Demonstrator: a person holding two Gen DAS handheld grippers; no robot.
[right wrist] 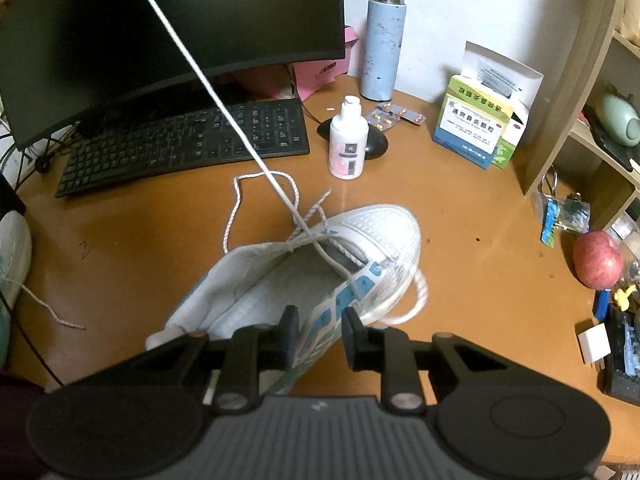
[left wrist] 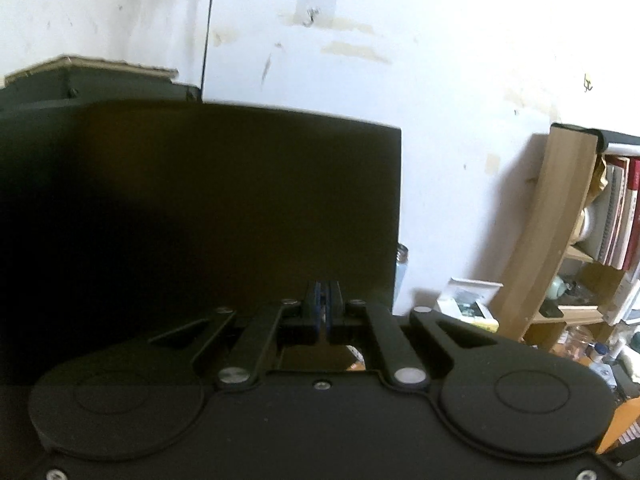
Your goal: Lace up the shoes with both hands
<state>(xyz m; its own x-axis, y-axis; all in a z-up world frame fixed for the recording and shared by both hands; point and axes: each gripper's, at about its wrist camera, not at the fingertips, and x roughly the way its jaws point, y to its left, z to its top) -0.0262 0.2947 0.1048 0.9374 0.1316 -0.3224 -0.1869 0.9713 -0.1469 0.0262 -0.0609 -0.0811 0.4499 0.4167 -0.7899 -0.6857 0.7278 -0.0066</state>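
Note:
A white shoe with blue side markings (right wrist: 372,236) lies on the brown desk (right wrist: 460,240), toe pointing away. One white shoelace (right wrist: 208,84) runs taut from its eyelets up and out of the top left of the right wrist view; a loose loop lies beyond the tongue. My right gripper (right wrist: 320,336) stands open around the shoe's near side wall, and its pads do not clearly press on it. My left gripper (left wrist: 323,300) is raised and shut, facing the dark monitor (left wrist: 200,220). No lace shows between its pads in the left wrist view.
Behind the shoe are a keyboard (right wrist: 180,144), a white bottle (right wrist: 347,148), a mouse (right wrist: 378,146), a blue flask (right wrist: 382,44) and medicine boxes (right wrist: 472,128). A shelf (right wrist: 568,100) and an apple (right wrist: 598,260) are at the right. A second shoe (right wrist: 12,256) lies at the left edge.

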